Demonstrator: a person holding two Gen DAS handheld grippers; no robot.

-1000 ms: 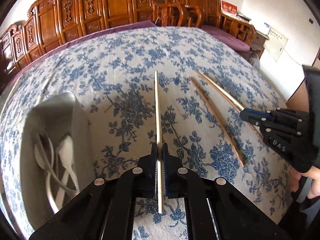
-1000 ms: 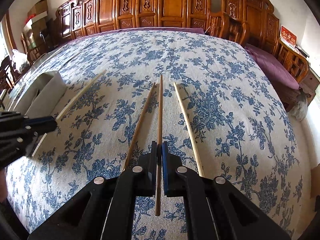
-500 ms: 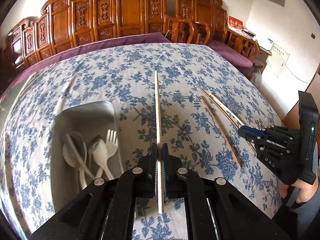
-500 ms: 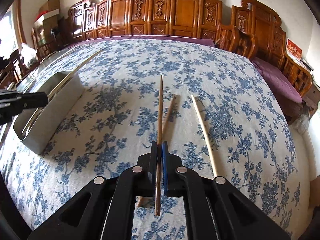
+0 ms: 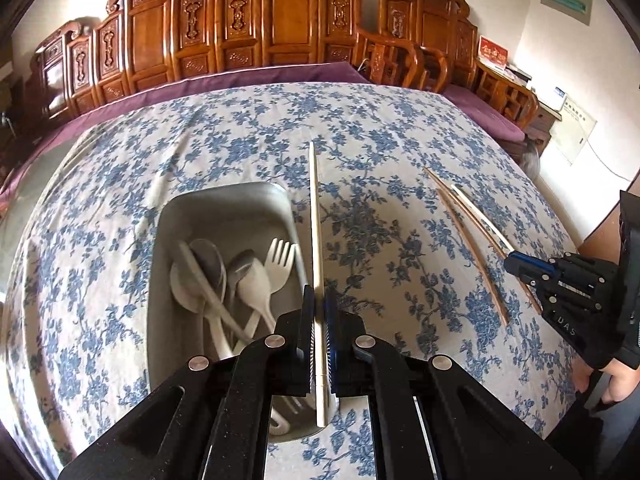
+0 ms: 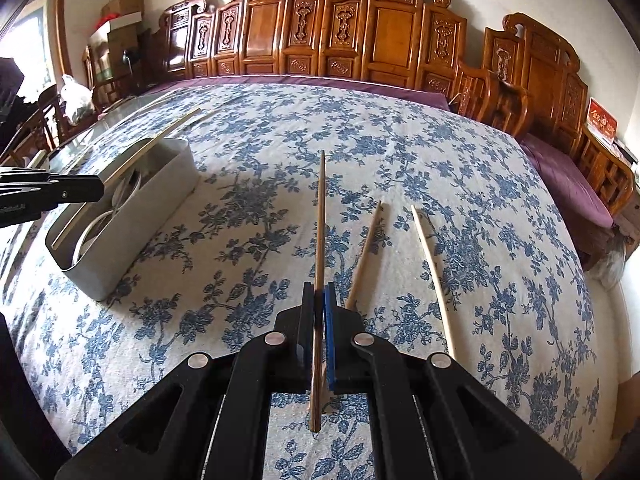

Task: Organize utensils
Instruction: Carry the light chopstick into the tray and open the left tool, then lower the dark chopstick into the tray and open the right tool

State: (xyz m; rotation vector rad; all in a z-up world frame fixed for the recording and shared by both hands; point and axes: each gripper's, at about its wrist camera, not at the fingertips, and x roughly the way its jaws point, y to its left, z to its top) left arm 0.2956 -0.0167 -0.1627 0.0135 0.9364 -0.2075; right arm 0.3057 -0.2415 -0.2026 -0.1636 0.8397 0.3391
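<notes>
My left gripper (image 5: 319, 308) is shut on a pale chopstick (image 5: 316, 224) and holds it above the right rim of the grey utensil box (image 5: 224, 204). The box holds white spoons and a fork (image 5: 280, 260). My right gripper (image 6: 319, 304) is shut on a brown chopstick (image 6: 321, 216) and holds it above the cloth. A second brown chopstick (image 6: 366, 248) and a pale chopstick (image 6: 432, 268) lie on the cloth to its right. The box also shows in the right wrist view (image 6: 132, 216), with the left gripper (image 6: 80, 192) over it.
The table wears a blue-flowered cloth (image 6: 400, 140). Carved wooden chairs (image 6: 392, 32) line its far edge. The right gripper (image 5: 520, 264) shows at the right of the left wrist view, over the loose chopsticks (image 5: 472, 240).
My left gripper has carried the pale chopstick leftward over the box, which now sits under it. My right gripper has lifted the brown chopstick off the cloth, away from the other two.
</notes>
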